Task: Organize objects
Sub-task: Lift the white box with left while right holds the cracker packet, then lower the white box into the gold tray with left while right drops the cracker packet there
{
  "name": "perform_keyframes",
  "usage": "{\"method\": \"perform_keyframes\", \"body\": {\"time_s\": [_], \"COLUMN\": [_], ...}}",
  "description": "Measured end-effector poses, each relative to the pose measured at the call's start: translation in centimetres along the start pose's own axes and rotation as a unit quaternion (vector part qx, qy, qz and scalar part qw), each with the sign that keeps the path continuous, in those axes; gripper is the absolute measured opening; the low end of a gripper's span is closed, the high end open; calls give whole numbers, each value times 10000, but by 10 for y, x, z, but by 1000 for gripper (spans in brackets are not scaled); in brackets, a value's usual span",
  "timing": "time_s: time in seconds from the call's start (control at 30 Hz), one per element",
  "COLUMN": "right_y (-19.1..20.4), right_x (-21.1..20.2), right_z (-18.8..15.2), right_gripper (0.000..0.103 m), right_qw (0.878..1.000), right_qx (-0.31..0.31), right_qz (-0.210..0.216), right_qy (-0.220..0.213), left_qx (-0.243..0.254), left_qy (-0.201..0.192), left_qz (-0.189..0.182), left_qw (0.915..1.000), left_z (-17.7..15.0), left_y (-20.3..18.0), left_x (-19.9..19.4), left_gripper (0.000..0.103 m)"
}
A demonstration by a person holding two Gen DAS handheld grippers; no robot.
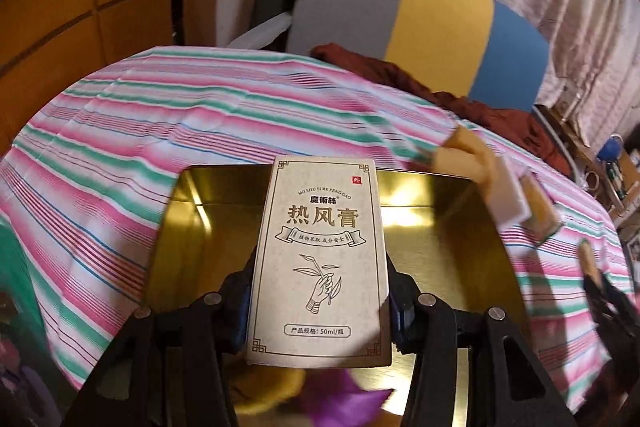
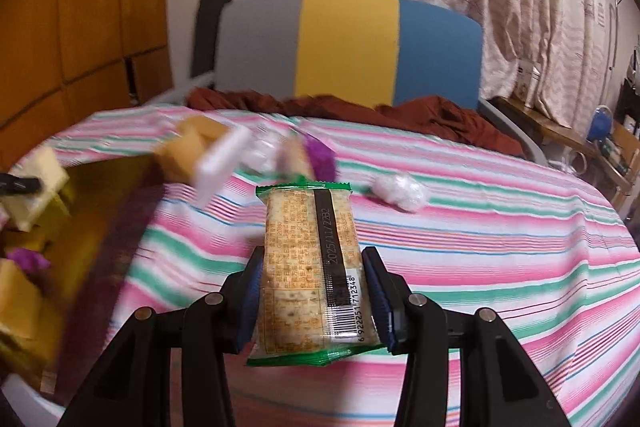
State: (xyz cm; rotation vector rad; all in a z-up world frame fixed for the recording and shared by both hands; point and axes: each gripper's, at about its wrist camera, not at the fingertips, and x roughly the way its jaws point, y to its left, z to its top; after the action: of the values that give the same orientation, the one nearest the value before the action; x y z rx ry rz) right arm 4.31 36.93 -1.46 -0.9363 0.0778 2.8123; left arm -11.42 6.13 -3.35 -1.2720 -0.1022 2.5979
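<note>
While the left gripper clamped a beige carton above the gold tin's near edge, the right gripper pinched a cracker packet over the striped cloth.

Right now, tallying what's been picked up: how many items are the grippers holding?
2. A beige carton clamped in the left gripper over the gold tin; a cracker packet in the right gripper above the striped cloth.

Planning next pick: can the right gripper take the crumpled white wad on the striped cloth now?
Probably not yet. The right gripper is shut on a cracker packet, so its jaws are full; the white wad itself lies unobstructed ahead.
</note>
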Motion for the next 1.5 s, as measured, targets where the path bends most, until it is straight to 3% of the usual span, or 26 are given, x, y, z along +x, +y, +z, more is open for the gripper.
{"method": "perform_keyframes", "body": {"time_s": [0.17,0.43,0.47,0.5,0.63,0.77,0.87,0.97,1.1,1.3,1.5], "right_y": [38,97,101,108,127,140,147,153,158,158,165], "right_x": [-31,-34,-34,-32,-27,-20,-12,-7,0,2,13], "right_z": [16,24,24,23,22,19,18,17,18,20,25], "right_gripper": [47,47,47,47,47,47,47,47,47,47,47], "right_qw": [9977,9902,9896,9890,9859,9836,9822,9812,9806,9802,9783], "right_qx": [89,71,51,11,-78,-149,-144,-146,-83,-41,-40], "right_qz": [626,1393,1438,1478,1663,1746,1787,1824,1836,1847,1872], "right_qy": [-251,-36,-3,39,193,417,562,608,685,713,892], "left_qx": [-92,-176,-189,-242,-565,-474,-450,-553,-776,-581,-733], "left_qy": [125,290,365,435,295,59,2,85,442,678,-127], "left_qz": [103,168,136,80,-318,-318,-313,-545,-872,-1118,-615], "left_qw": [9998,9993,9991,9987,9975,9983,9985,9969,9922,9897,9953], "left_z": [8,11,11,10,5,3,-5,-15,-31,-48,-40], "left_y": [23,44,46,48,55,50,50,54,57,38,49], "left_x": [14,28,31,35,26,5,-10,-19,-18,-26,-62], "left_gripper": [52,53,58,70,83,100,100,100,100,98,99]}}
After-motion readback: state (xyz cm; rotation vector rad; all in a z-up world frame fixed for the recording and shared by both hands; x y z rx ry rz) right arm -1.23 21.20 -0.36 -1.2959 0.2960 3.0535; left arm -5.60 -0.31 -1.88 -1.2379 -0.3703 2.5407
